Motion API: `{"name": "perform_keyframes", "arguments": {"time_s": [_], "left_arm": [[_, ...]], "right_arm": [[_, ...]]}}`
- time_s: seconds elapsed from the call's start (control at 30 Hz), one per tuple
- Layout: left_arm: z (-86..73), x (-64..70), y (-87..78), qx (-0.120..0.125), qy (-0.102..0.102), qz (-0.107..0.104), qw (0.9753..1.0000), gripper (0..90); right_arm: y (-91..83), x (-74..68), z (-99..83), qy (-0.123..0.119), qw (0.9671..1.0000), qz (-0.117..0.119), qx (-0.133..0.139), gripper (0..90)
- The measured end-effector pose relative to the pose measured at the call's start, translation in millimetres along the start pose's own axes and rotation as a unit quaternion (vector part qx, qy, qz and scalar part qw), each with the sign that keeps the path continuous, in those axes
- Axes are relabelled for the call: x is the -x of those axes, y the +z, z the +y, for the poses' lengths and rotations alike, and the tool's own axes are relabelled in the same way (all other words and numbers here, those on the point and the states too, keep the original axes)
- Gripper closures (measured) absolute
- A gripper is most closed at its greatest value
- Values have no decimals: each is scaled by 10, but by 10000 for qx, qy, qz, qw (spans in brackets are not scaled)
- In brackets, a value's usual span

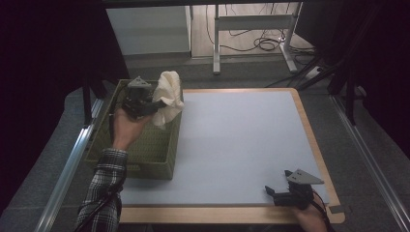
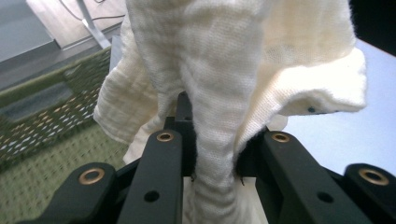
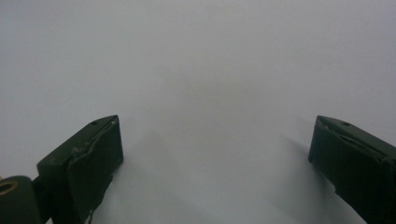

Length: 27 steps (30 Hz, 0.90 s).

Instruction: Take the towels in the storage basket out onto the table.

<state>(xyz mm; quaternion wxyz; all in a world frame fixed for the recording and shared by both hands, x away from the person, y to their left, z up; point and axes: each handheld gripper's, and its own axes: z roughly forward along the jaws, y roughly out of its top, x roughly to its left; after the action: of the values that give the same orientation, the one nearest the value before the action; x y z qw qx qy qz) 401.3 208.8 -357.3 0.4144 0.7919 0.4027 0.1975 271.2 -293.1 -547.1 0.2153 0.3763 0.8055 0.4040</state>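
High view | left tongs (image 1: 153,104) clamp cream cloth (image 1: 169,96) above green basket (image 1: 145,154) | right tongs (image 1: 276,192) spread wide

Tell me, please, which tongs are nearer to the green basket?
Left. The left tongs hold a cream cloth right above the basket; the right tongs rest open, far across the table.

Two black hand-held grippers: left gripper (image 1: 145,104) and right gripper (image 1: 273,192), each topped by a grey three-cornered plate. Left jaw links fitted with brass-coloured bushings and small holes; right jaw pads worn and ragged at the edges. Plaid sleeve (image 1: 102,191) in dark and light checks on the left forearm.
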Motion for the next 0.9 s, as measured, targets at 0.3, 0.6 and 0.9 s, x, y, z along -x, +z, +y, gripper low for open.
{"name": "perform_keyframes", "arguments": {"time_s": [0.3,0.6,0.9], "left_arm": [[187,176,108,-5,140,-117,9998,760],[287,384,338,-2,205,-304,9993,759],[330,665,612,-132,402,-508,9978,755]], "right_arm": [[0,0,0,2,10000,1,2,31],[0,1,0,0,10000,3,3,30],[-2,2,0,-6,10000,5,-5,31]]}}
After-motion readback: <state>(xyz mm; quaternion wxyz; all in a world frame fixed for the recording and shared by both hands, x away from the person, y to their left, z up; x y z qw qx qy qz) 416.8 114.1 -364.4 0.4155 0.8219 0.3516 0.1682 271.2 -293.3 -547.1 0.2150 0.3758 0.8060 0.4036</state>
